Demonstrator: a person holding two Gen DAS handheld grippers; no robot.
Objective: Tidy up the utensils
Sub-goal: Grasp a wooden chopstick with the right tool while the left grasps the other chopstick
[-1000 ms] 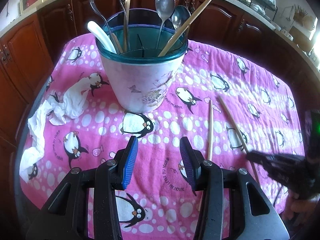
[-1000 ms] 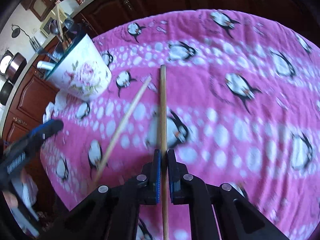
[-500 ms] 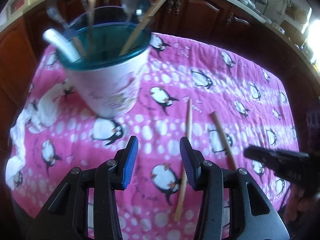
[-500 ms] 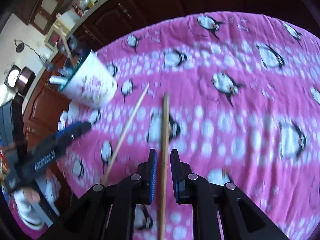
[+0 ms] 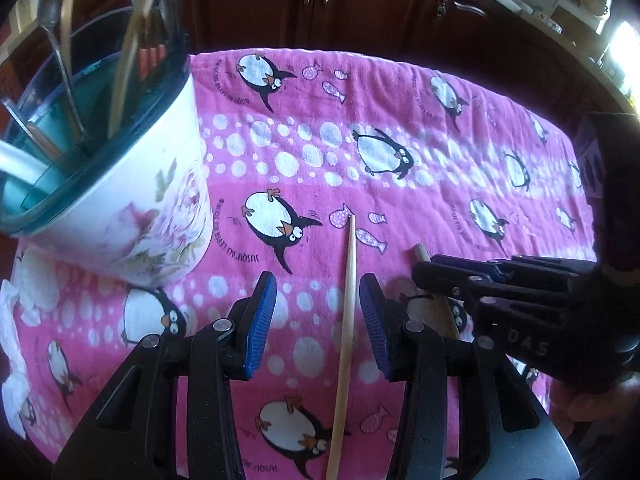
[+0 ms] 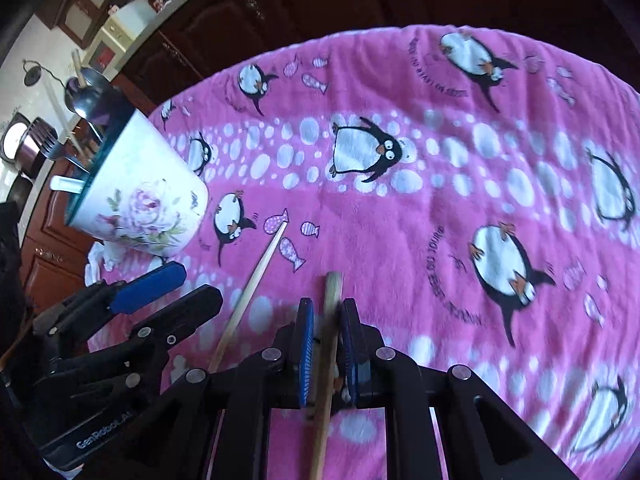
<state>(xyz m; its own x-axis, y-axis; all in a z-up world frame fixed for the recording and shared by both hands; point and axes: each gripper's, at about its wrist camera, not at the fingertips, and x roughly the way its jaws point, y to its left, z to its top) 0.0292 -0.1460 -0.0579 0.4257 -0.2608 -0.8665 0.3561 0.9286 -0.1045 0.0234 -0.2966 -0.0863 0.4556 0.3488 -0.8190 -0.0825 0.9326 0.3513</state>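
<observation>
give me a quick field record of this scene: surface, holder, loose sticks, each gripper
surface: pink penguin cloth
holder: white floral cup with teal rim, spoons and sticks inside, standing at the left
loose sticks: thin chopstick and thicker chopstick, both off the cup
left gripper: open, jaws straddling the thin chopstick, no contact
right gripper: jaws narrow around the thicker chopstick, just eased open, grip unclear

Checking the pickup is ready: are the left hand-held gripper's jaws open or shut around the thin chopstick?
Open. The left hand-held gripper has its blue pads wide apart, the thin chopstick lying on the cloth between them, touching neither.
</observation>
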